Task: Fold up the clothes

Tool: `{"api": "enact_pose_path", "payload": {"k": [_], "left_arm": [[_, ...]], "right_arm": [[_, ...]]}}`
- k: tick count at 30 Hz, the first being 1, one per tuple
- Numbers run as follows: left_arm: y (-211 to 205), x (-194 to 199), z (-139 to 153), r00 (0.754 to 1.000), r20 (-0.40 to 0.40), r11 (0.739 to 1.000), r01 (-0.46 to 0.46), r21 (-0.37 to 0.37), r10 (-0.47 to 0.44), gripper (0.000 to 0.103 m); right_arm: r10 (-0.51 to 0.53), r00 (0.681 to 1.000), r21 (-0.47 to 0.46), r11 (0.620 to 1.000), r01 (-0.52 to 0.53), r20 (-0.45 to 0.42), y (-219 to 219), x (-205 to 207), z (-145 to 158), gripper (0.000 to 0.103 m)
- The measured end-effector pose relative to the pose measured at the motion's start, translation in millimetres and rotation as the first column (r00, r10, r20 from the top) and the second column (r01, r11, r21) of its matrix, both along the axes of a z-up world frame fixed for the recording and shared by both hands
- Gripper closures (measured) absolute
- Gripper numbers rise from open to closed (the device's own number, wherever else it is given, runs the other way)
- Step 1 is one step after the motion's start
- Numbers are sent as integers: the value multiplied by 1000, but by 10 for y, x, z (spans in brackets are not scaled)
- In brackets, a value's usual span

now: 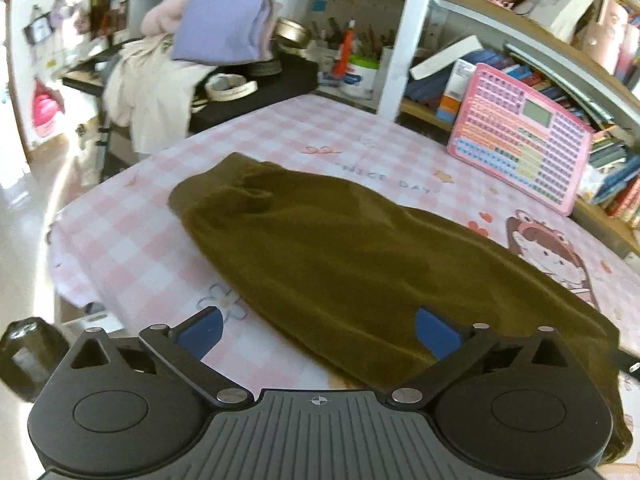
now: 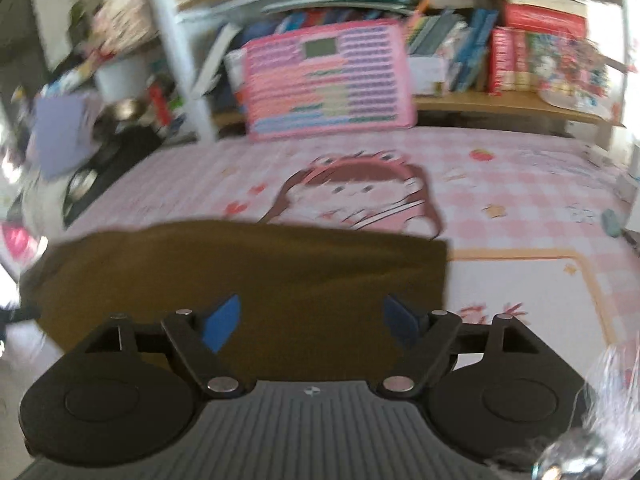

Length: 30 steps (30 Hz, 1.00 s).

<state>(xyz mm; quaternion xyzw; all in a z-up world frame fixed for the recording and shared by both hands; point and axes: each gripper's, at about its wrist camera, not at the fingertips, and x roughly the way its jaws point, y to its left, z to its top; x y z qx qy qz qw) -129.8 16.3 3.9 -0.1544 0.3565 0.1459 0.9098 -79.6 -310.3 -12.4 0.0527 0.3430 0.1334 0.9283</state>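
Your pink checked cartoon-print bench carries the olive-brown folded garment; cluttered bookshelves at twelve o'clock. Left hand-held gripper and right hand-held gripper both gape apart, empty.

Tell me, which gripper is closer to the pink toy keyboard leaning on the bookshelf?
Probably the right gripper: the pink toy keyboard stands straight ahead of it, beyond the olive garment. From the left gripper the keyboard sits far off to the right.
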Motion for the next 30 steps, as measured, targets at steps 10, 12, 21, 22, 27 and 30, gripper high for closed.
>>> {"api": "enact_pose_path", "payload": {"k": [10, 12, 21, 22, 27, 30], "left_arm": [[508, 137, -72, 978, 53, 972, 205, -118, -200, 0], [701, 189, -90, 968, 58, 955, 248, -160, -242, 0], [1559, 461, -344, 978, -22, 897, 181, -403, -207, 1], [1659, 482, -382, 983, -36, 886, 144, -441, -178, 1], [1983, 563, -604, 994, -71, 789, 23, -615, -85, 3], [2029, 619, -635, 996, -56, 763, 11, -646, -62, 5]], "right_arm": [[-34, 999, -75, 997, 34, 4, 854, -91, 54, 20], [-43, 999, -86, 995, 42, -1, 1032, -123, 31, 19], [-89, 995, -183, 980, 81, -37, 1741, -180, -200, 19], [-75, 996, -204, 977, 66, -38, 1834, -180, -228, 19], [-14, 998, -272, 962, -2, -59, 2143, -159, -307, 19], [2, 998, -305, 952, -20, -61, 2290, -127, -341, 21]]}}
